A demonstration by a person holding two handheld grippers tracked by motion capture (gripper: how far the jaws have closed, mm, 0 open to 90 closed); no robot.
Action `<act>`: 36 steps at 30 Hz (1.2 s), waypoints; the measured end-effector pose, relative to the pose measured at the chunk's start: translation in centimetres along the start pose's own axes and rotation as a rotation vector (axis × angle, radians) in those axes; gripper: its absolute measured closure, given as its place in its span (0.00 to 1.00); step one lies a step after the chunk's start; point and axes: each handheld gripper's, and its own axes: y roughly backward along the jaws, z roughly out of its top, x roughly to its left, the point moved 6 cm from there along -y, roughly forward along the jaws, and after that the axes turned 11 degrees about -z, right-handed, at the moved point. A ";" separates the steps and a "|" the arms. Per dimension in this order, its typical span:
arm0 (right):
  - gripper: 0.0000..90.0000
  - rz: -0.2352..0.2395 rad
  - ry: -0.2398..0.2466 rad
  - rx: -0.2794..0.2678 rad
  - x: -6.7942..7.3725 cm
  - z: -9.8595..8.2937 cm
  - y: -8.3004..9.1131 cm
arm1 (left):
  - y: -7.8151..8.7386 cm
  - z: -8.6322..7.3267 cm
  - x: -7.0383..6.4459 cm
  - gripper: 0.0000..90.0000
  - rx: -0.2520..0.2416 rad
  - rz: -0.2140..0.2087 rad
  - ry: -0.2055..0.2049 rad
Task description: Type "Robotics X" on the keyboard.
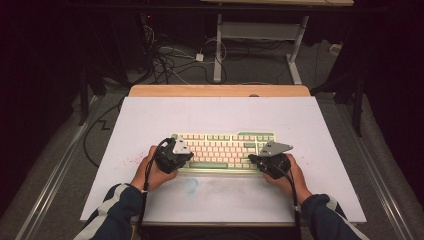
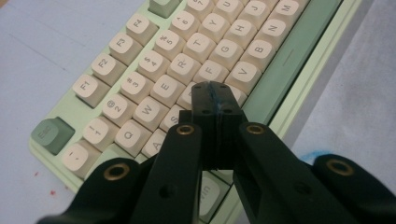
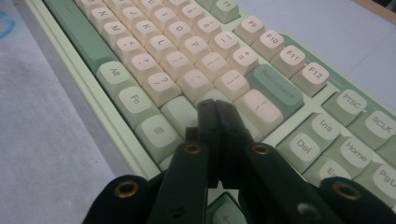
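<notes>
A pale green keyboard [image 1: 223, 150] with cream and green keys lies in the middle of a white mat [image 1: 150, 120]. My left gripper [image 1: 186, 156] hovers at its left end, jaws pressed together with nothing between them. In the left gripper view the left gripper [image 2: 213, 89] points at the cream keys [image 2: 154, 65] near D and C. My right gripper [image 1: 253, 159] sits at the keyboard's right end, also shut and empty. In the right gripper view the right gripper [image 3: 216, 106] tips stand over the keyboard [image 3: 187, 60] near the Shift and Enter keys.
The mat lies on a wooden table [image 1: 220, 90]. A faint blue smudge [image 1: 191, 185] marks the mat in front of the keyboard, and red specks [image 1: 131, 160] lie to its left. Cables [image 1: 165, 60] and a desk frame [image 1: 260, 35] stand on the floor beyond.
</notes>
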 end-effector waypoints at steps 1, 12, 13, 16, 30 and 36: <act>1.00 0.000 0.000 0.000 0.0 0.0 0.0 | -0.2 -0.1 0.0 0.97 0.000 0.002 0.002; 1.00 0.001 0.001 -0.001 0.0 0.0 0.0 | -0.5 -0.5 0.0 0.97 0.017 0.008 -0.005; 1.00 0.000 -0.001 -0.001 0.0 0.0 0.0 | -0.5 -0.5 0.1 0.97 0.018 0.008 -0.004; 1.00 -0.001 0.003 0.000 0.0 0.0 0.0 | -0.5 -0.5 0.0 0.97 0.018 0.008 -0.005; 1.00 -0.012 0.017 -0.001 0.1 0.0 0.0 | -0.4 -0.5 0.0 0.97 0.006 0.017 -0.029; 1.00 0.002 0.003 0.005 -0.1 0.2 0.3 | 0.0 -0.1 -0.1 0.97 -0.025 0.022 -0.040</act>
